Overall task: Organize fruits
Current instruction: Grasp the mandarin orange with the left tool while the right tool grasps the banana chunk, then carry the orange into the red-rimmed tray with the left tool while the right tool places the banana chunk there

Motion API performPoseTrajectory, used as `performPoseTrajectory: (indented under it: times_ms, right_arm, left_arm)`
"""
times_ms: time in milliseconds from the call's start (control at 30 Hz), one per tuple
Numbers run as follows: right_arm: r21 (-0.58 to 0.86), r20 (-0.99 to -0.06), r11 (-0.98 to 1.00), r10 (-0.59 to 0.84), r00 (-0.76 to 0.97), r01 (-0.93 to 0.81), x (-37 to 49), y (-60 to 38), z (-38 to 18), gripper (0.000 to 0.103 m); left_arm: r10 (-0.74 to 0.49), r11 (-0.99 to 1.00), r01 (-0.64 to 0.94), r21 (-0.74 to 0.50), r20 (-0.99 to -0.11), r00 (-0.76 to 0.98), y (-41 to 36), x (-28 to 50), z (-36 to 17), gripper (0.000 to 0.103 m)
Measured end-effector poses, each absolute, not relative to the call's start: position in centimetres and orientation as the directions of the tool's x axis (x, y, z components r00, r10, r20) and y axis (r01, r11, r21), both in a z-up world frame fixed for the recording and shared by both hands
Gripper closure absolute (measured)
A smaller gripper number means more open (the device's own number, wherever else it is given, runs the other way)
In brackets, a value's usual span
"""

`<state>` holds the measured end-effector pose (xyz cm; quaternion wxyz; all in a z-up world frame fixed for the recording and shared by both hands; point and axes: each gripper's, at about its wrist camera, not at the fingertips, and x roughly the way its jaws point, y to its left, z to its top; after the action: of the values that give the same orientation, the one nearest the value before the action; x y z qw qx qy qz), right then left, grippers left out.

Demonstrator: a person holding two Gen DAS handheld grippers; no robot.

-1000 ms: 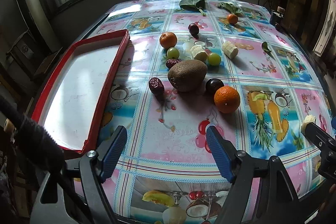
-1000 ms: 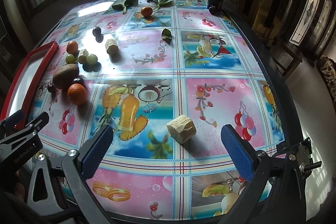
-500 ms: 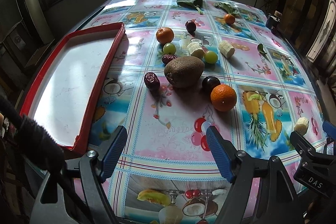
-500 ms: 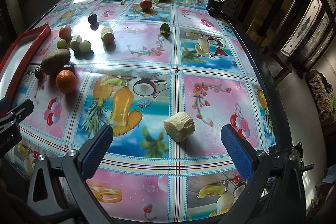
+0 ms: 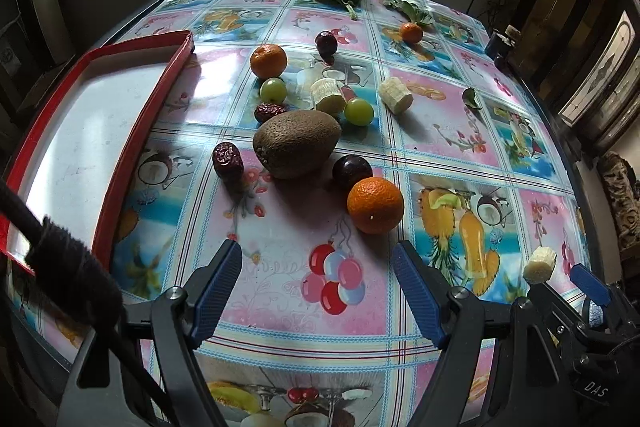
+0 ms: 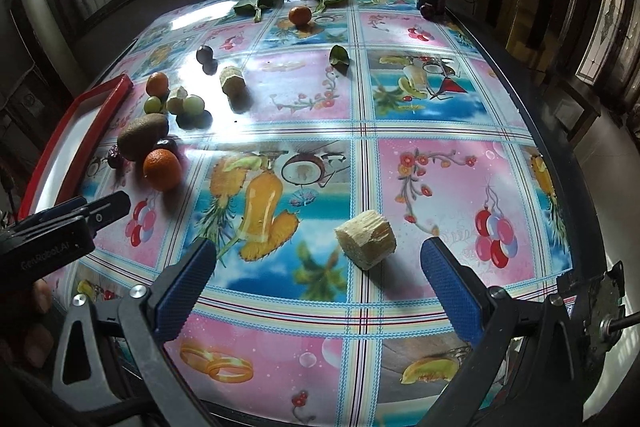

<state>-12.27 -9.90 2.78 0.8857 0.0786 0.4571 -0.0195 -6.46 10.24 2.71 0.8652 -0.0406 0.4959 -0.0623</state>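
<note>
Both grippers are hovering wide open and empty, the right gripper (image 6: 318,277) framing a pale cut chunk (image 6: 366,243) off-centre, so closing risks knocking it away, while the left gripper (image 5: 316,287) is facing an orange (image 5: 375,205) that could roll.

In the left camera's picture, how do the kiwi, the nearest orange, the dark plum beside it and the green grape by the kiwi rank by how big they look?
Largest to smallest:
1. Kiwi
2. Nearest orange
3. Dark plum
4. Green grape

The grape lies farther from the camera, so its gap to the plum is less sure.
</note>
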Motion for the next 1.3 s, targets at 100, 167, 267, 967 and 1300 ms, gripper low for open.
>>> performPoseTrajectory:
  times_ms: [100, 167, 267, 967, 1300]
  right_arm:
    - [0.177, -0.803, 0.976, 0.069, 0.592, 0.127, -12.5, -11.3, 2.6, 0.001]
    - [0.215, -0.797, 0.968, 0.096, 0.597, 0.131, -12.5, -11.9, 2.5, 0.004]
    - [0.243, -0.789, 0.963, 0.126, 0.601, 0.117, -12.3, -12.0, 2.1, 0.009]
    - [0.231, -0.771, 0.973, 0.170, 0.614, 0.020, -12.1, -9.3, 2.3, 0.080]
    - [0.256, -0.758, 0.965, 0.242, 0.605, -0.065, -12.1, -5.4, 3.3, 0.080]
  left_arm:
    - [-0.152, 0.988, 0.084, -0.127, -0.860, 0.486, 9.0, -5.3, 2.2, 0.025]
    - [-0.153, 0.988, 0.092, -0.124, -0.865, 0.479, 8.3, -4.7, 1.7, 0.025]
    - [-0.159, 0.987, 0.092, -0.131, -0.876, 0.456, 7.8, -3.8, 0.8, 0.025]
    - [-0.259, 0.966, 0.117, -0.231, -0.841, 0.474, 12.2, -7.0, 2.4, 0.066]
    - [-0.220, 0.975, 0.096, -0.199, -0.817, 0.533, 15.3, -9.0, 4.0, 0.066]
